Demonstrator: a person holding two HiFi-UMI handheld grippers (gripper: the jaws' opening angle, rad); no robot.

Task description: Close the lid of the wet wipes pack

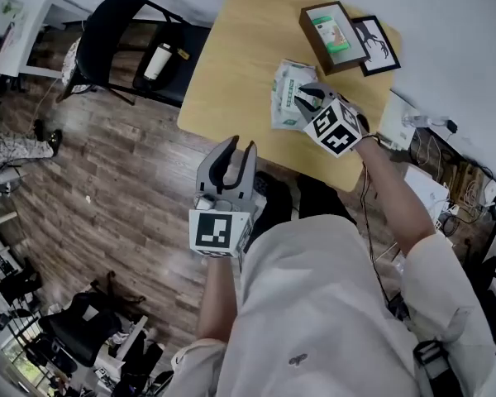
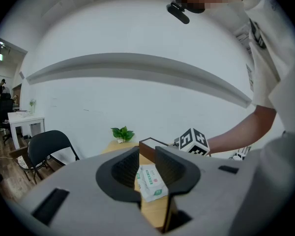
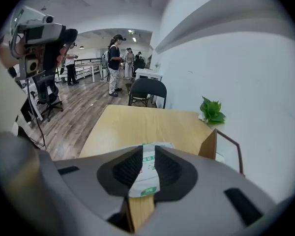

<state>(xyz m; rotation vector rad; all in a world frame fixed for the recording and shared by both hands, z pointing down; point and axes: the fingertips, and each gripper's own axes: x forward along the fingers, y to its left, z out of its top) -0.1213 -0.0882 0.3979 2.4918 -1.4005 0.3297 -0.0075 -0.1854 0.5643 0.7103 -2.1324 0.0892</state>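
Head view: wet wipes pack (image 1: 283,89) lies on the bench (image 1: 231,56) at 1 o'clock. Right gripper (image 1: 304,99) hangs over it, fingers slightly apart, gripping nothing. Left gripper (image 1: 240,149) is wide apart and empty. An off-centre push could skid the soft pack or leave its lid unlatched.

Left gripper (image 1: 236,149): jaws stand wide apart, pads free. It points forward and slightly down; its marker cube (image 1: 219,231) faces up at the rear. The left forearm (image 1: 219,304) runs straight back from the cube, close to the torso.

Right gripper (image 1: 307,98): jaws stand apart with a narrower gap than the left, pads free. It points steeply down. Its marker cube (image 1: 337,127) sits at the rear. The right forearm (image 1: 388,184) is extended behind it, the elbow only slightly bent.
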